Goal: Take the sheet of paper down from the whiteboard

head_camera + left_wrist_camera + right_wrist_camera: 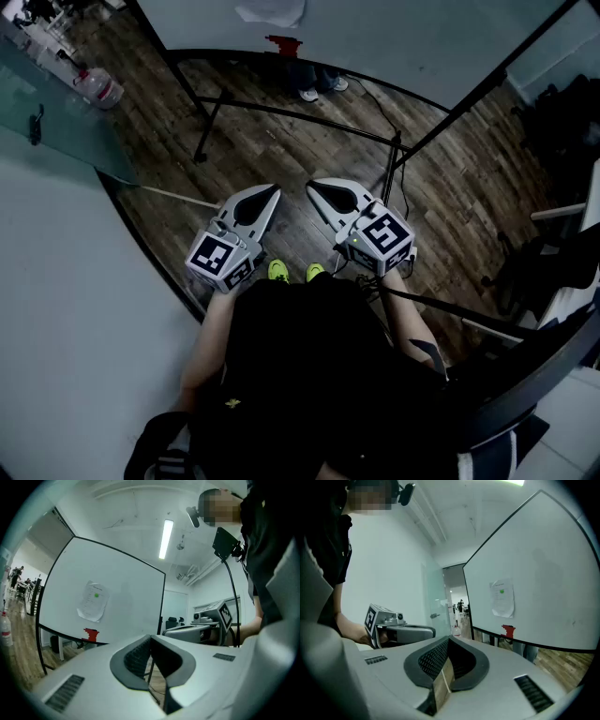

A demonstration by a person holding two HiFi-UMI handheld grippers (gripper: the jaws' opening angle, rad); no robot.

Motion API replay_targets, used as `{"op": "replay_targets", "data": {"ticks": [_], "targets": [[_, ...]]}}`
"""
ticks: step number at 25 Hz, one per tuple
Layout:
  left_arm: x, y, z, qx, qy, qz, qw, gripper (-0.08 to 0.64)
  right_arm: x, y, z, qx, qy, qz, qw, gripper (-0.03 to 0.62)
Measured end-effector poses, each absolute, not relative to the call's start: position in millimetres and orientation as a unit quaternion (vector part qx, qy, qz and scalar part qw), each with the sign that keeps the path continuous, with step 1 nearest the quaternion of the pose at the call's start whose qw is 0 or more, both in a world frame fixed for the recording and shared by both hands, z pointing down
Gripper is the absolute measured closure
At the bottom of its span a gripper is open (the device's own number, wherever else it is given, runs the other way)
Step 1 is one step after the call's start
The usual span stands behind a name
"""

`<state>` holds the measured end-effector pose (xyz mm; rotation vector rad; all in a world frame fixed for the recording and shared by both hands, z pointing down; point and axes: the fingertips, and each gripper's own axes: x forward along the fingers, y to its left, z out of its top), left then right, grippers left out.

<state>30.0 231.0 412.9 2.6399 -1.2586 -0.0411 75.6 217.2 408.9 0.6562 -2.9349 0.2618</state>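
Observation:
A white sheet of paper (93,601) with a green dot hangs on the whiteboard (126,583), some way ahead of both grippers. The right gripper view shows the same paper (502,598) on the whiteboard (543,573), above a red eraser (508,630). In the head view the paper (271,11) sits at the top edge. My left gripper (272,192) and right gripper (312,187) are held side by side at waist height, both shut and empty. Each gripper appears in the other's view: the right gripper (206,625) and the left gripper (401,629).
The whiteboard stands on a black metal frame (281,112) over a wood floor (441,178). A glass partition (56,112) and a water jug (98,89) are at the left. A person's feet (319,89) show behind the board. Black chairs (553,262) stand at right.

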Motion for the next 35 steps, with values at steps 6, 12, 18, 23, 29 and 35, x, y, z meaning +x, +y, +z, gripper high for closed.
{"op": "replay_targets", "data": {"ticks": [6, 12, 18, 23, 29, 35], "targets": [[33.1, 226.7, 412.5, 0.895, -0.431, -0.015, 0.109, 0.537, 76.9, 213.0, 409.1, 0.212, -0.971, 0.096, 0.057, 0.578], [33.2, 220.7, 414.8, 0.889, -0.443, -0.007, 0.115, 0.537, 78.1, 208.5, 411.9, 0.212, -0.971, 0.089, 0.066, 0.578], [34.8, 217.9, 412.8, 0.886, -0.451, -0.016, 0.107, 0.537, 86.3, 203.8, 414.1, 0.216, -0.969, 0.095, 0.073, 0.578], [37.7, 212.0, 412.9, 0.881, -0.462, -0.016, 0.106, 0.537, 96.6, 196.4, 416.9, 0.215, -0.969, 0.097, 0.078, 0.578], [47.1, 208.4, 414.4, 0.874, -0.476, -0.016, 0.100, 0.537, 108.7, 193.2, 422.1, 0.202, -0.971, 0.100, 0.081, 0.578], [54.8, 207.9, 416.3, 0.870, -0.482, -0.018, 0.102, 0.537, 114.3, 191.2, 428.5, 0.194, -0.971, 0.113, 0.083, 0.578]]}}
